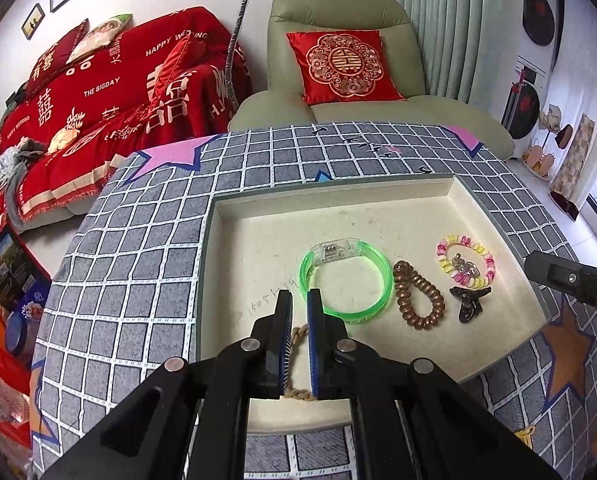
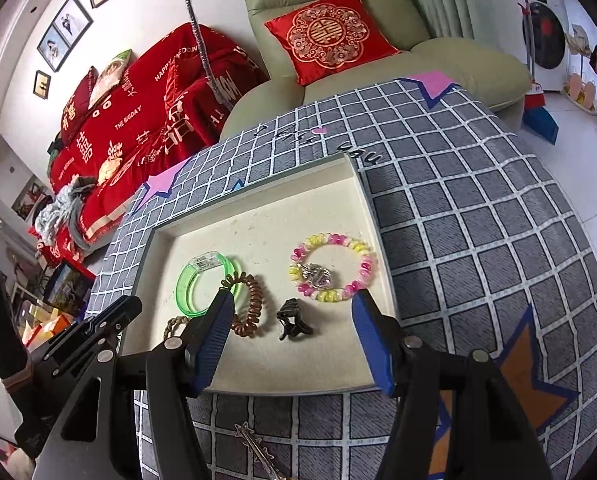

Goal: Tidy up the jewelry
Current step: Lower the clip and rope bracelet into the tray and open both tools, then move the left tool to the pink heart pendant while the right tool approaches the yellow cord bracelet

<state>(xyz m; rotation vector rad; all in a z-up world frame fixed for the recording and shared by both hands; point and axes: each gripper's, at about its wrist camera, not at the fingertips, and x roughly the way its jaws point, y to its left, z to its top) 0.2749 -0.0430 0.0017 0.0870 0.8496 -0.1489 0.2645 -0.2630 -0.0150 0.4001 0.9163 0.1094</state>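
Five pieces were counted in one cream tray [image 2: 362, 200]: green bangle [image 1: 346, 280], copper coil tie [image 1: 418, 300], beaded bracelet [image 2: 332, 266], black claw clip [image 2: 294, 320], and braided rope bracelet [image 1: 298, 334] pinched by the nearly closed left gripper [image 1: 299, 300], while the right gripper [image 2: 292, 300] was held wide open, holding nothing.

The left gripper [image 1: 299, 300] points forward and downward with its blue-padded fingers [image 1: 314, 320] drawn nearly together, while the right gripper [image 2: 292, 304] hangs level beside it, fingers [image 2: 218, 320] spread wide apart.
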